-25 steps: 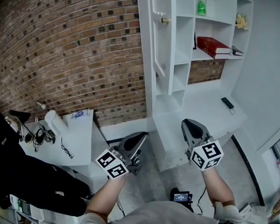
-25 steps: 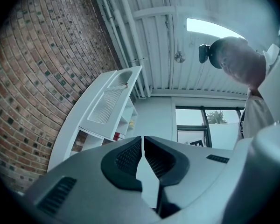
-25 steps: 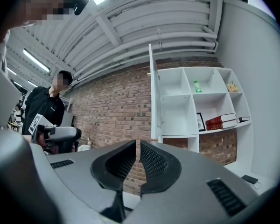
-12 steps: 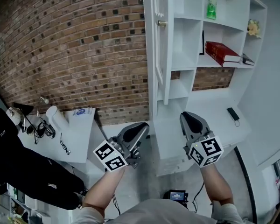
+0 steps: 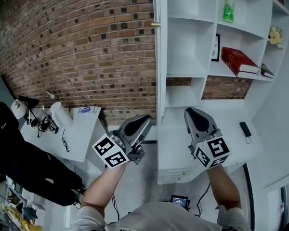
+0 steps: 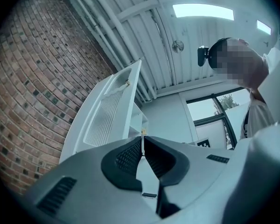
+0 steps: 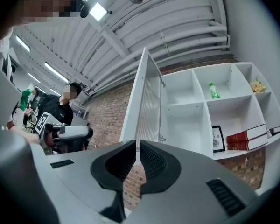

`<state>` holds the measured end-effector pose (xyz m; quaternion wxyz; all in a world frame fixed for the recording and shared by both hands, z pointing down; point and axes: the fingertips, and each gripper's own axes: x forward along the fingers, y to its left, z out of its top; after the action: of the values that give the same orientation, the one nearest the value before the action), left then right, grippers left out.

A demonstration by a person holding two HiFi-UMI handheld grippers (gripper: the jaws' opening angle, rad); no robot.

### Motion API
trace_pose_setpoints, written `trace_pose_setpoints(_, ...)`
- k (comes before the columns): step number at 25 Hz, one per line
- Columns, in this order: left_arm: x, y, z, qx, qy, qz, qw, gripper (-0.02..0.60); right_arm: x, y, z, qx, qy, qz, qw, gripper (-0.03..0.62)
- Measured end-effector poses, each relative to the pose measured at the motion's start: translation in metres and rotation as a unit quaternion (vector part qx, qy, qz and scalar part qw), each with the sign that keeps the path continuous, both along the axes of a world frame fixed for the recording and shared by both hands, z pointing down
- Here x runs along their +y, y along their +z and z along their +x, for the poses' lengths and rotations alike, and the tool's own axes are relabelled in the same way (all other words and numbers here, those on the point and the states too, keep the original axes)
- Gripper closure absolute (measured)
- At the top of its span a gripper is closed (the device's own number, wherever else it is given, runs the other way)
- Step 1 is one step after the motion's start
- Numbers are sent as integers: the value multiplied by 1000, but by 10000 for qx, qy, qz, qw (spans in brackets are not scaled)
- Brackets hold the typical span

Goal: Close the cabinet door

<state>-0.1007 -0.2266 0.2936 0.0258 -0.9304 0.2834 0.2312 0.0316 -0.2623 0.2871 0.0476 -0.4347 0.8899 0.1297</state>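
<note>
**Both claws closed and empty below the open cabinet door**

No writing is coming through clearly. The framed black-and-white print point(image 5: 215, 47) is carrying a line of text too small to read, and the label on the green plastic bottle point(image 5: 228, 7) is only showing as a pale band. Each claw's cube is showing black-and-white square markers.

The left claw point(image 5: 147, 120) is pointing up toward 1 o'clock in the head view. Its jaws are lying together with only a hairline slit between them, holding nothing and touching nothing. The right claw point(image 5: 189, 112) is pointing toward 11 o'clock, its jaws likewise pressed nearly together and empty.

The white slatted cabinet door point(image 5: 159, 66) is standing open at 12 o'clock between the two claws, turned edge-on to the head view. A small brass knob point(image 5: 155, 25) is sticking out near its top. It is hanging off the left side of the white shelving unit point(image 5: 185, 75), well apart from both claws.

Inside the unit, the thick red books point(image 5: 238, 61) are lying at 2 o'clock, with the bottle standing above them. A small dark bar-shaped object point(image 5: 244, 128) is lying on the white bench point(image 5: 173, 148) under the shelves. A red brick wall point(image 5: 86, 47) is filling the 10 o'clock side. At 9 o'clock a low white side bench point(image 5: 82, 138) is carrying black cables point(image 5: 43, 126), with a person in black clothing point(image 5: 19, 162) beside it.
</note>
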Motion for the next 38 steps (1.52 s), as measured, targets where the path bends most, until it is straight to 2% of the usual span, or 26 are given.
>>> trace_pose_setpoints(8, -15, -23, 16, -55, -351, 232, 9991, 557, -13, -12, 8, 116, -381, 161, 9991, 562)
trace_pose_setpoints(15, -26, -50, 10, -55, -460, 458, 9979, 557, -13, -32, -1, 167, -496, 400, 9978, 562)
trace_pose_setpoints(24, -44, -75, 2, -19, -301, 617, 9976, 557, -9, -53, -20, 342, -340, 721, 9962, 562)
trace_pose_setpoints(38, -61, -123, -2, -138, -60, 1070, 9941, 557, -12, -87, -49, 529, -181, 1189, 9913, 559)
